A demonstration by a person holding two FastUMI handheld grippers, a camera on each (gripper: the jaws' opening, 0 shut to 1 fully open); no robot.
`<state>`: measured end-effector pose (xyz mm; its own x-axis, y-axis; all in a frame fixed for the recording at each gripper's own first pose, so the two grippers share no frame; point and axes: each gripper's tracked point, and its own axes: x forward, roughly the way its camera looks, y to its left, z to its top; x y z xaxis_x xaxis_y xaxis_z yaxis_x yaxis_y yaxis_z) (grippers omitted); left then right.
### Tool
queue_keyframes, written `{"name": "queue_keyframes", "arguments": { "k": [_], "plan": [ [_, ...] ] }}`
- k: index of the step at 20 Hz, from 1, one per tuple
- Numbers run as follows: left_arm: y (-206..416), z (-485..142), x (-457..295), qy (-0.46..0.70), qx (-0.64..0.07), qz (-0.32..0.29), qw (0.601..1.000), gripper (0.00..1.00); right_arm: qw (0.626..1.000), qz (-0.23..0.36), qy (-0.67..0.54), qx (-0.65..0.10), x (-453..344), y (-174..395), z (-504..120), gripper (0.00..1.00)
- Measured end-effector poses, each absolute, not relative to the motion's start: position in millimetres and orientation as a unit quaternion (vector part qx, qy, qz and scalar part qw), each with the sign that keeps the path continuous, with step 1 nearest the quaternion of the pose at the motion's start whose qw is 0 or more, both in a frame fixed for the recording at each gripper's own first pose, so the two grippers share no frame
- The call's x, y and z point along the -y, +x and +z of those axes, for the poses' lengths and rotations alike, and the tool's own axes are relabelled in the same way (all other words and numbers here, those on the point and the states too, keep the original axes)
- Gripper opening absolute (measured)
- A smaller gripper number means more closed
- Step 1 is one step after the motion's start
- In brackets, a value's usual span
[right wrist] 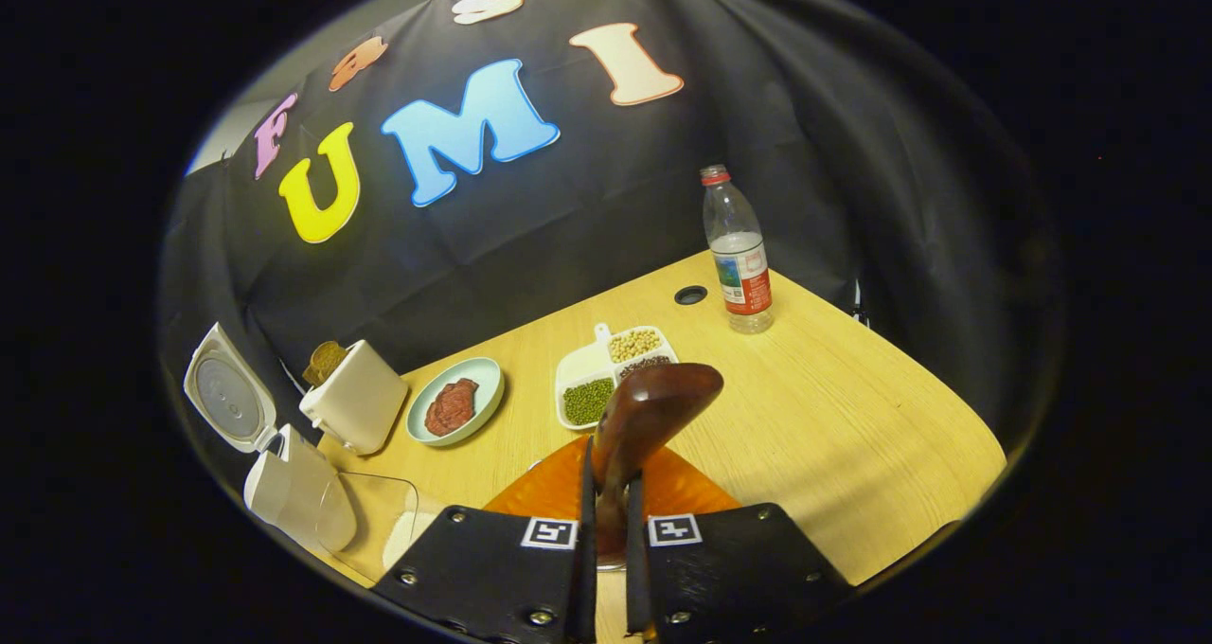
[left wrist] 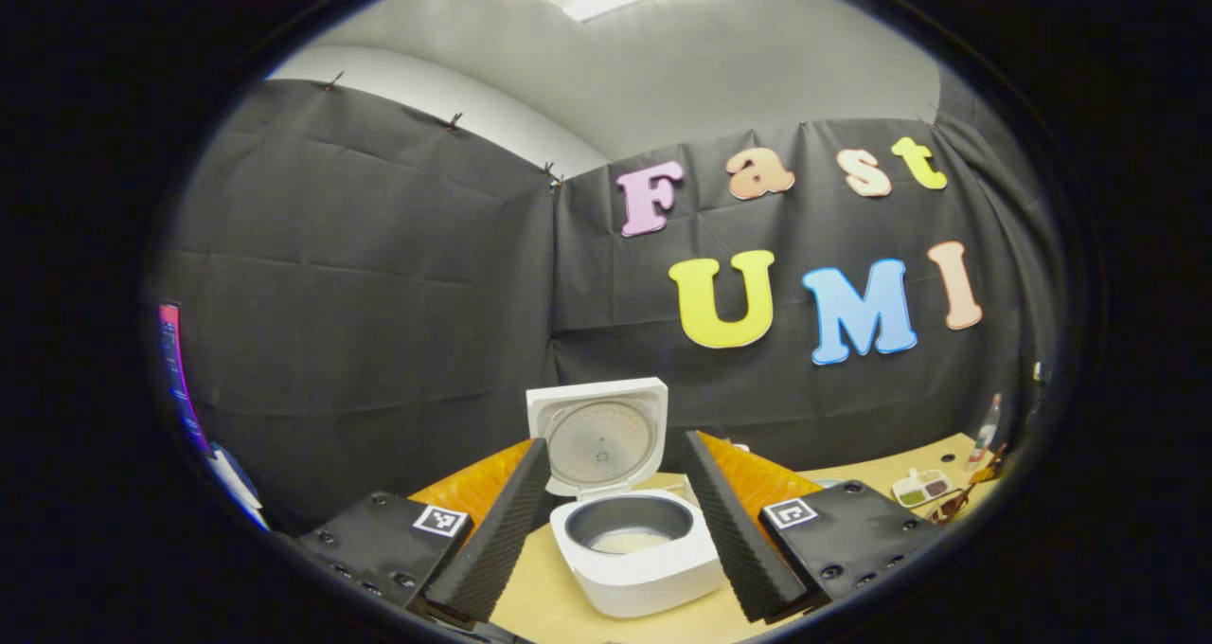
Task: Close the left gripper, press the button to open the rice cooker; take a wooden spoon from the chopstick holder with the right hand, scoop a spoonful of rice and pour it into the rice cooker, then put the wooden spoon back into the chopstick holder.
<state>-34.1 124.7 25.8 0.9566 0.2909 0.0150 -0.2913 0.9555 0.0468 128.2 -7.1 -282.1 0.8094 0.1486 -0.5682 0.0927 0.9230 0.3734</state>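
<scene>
The white rice cooker stands open, its lid upright, with a pale layer of rice in the grey pot. My left gripper is open, its fingers spread to either side of the cooker and touching nothing. My right gripper is shut on the handle of the dark wooden spoon, whose bowl points up and away over the table; I see no rice on it. The same cooker sits at the far left of the right gripper view, with a clear container beside it.
A white box with a brown piece sticking out stands behind the cooker. Beside it are a plate with a red-brown item, a divided dish of beans, and a water bottle. The wooden table ends at the right.
</scene>
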Motion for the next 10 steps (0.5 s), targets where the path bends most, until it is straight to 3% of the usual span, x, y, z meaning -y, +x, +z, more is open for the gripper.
{"name": "queue_keyframes", "arguments": {
  "k": [7,8,10],
  "plan": [
    [-31.4,22.6,-135.2,0.007,0.008,0.139,0.99,0.91,0.944,0.022,0.182,-0.275,3.8,127.5,-226.8,0.1],
    [-31.8,19.5,-137.5,0.006,0.008,0.136,0.991,0.98,0.946,0.023,0.182,-0.268,2.5,127.4,-217.6,0.1],
    [-31.1,16.8,-140.9,0.003,0.008,0.132,0.991,0.98,0.949,0.027,0.182,-0.254,-3.7,125.6,-199.4,0.1]
  ]
}}
